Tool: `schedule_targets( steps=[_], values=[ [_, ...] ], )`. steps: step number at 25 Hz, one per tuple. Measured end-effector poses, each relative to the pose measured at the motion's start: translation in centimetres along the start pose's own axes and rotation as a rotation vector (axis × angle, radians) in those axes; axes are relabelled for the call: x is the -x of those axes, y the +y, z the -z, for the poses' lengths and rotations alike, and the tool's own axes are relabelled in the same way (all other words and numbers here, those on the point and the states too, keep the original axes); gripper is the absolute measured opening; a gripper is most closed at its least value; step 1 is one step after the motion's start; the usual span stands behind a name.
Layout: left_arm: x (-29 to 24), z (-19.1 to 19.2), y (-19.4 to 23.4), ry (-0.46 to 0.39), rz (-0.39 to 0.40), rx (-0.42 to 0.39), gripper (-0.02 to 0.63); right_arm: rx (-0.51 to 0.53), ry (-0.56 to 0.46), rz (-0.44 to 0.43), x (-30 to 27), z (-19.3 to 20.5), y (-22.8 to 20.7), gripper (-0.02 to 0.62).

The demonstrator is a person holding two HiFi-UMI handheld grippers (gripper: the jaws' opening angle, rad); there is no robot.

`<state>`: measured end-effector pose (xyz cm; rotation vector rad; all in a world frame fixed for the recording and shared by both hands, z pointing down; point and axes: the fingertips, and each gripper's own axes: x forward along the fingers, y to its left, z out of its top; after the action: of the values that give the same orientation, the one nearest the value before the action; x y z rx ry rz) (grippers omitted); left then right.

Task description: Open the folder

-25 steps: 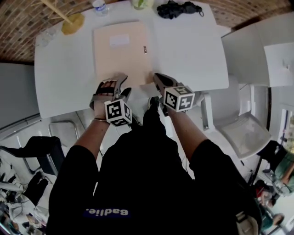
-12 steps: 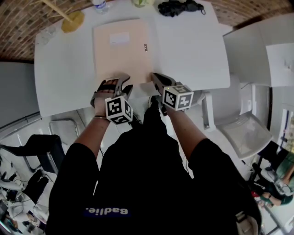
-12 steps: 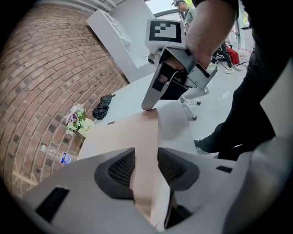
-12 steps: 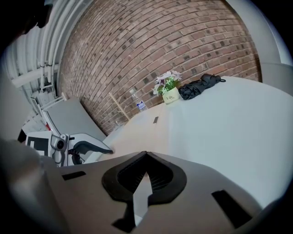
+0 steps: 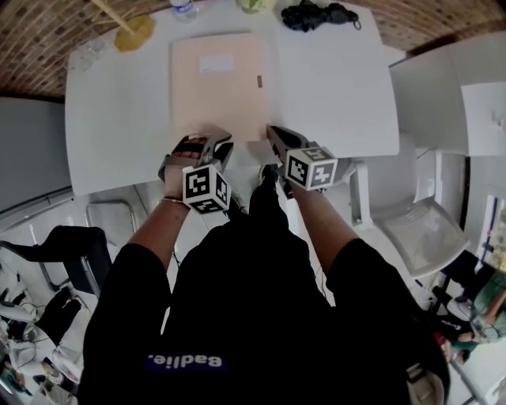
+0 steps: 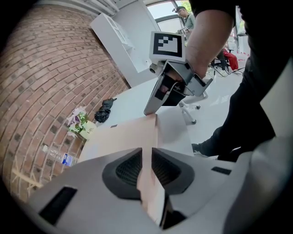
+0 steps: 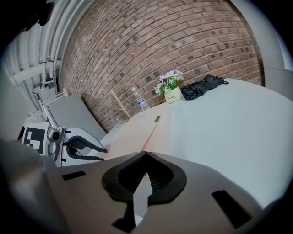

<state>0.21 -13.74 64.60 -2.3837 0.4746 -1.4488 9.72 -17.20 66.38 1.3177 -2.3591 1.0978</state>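
Note:
A peach folder point(image 5: 221, 87) lies shut and flat on the white table point(image 5: 332, 87), with a small label near its far end. My left gripper point(image 5: 209, 136) is at the folder's near left corner. Its jaws are closing, and the folder's edge point(image 6: 123, 137) fills the narrow gap between the pads point(image 6: 126, 168). My right gripper point(image 5: 273, 131) is at the near right corner, shut on a thin strip of the folder's edge point(image 7: 132, 132). Each gripper shows in the other's view: the right gripper point(image 6: 150, 111) and the left gripper point(image 7: 91, 153).
Along the table's far edge stand a water bottle point(image 5: 183, 8), a flower pot point(image 7: 170, 89), a black folded umbrella point(image 5: 320, 14) and a yellow dish point(image 5: 134, 33). A brick wall lies beyond. A white chair point(image 5: 419, 229) is at the right, by a second white table point(image 5: 451, 87).
The left gripper's jaws have come together round the folder's near left edge. Both hands have stayed in place, and the right gripper keeps its grip.

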Motion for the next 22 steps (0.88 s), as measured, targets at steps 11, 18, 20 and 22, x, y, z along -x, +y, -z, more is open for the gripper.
schedule_targets(
  steps=[11,18,20,22],
  values=[
    [2.2,-0.9,1.8,-0.123,-0.068,0.167,0.029,0.052,0.011,0.028,0.0,0.1,-0.5,0.028],
    [5.6,-0.7,3.9,-0.266,-0.169,0.396,0.029,0.069,0.027,0.048,0.1,0.0,-0.7,0.028],
    [6.8,-0.3,4.6,-0.316,-0.207,0.483,0.028,0.074,0.030,0.054,0.1,0.1,-0.8,0.028],
    [8.2,0.3,5.3,-0.363,-0.243,0.573,0.025,0.083,0.034,0.062,0.1,0.1,-0.9,0.028]
  ],
)
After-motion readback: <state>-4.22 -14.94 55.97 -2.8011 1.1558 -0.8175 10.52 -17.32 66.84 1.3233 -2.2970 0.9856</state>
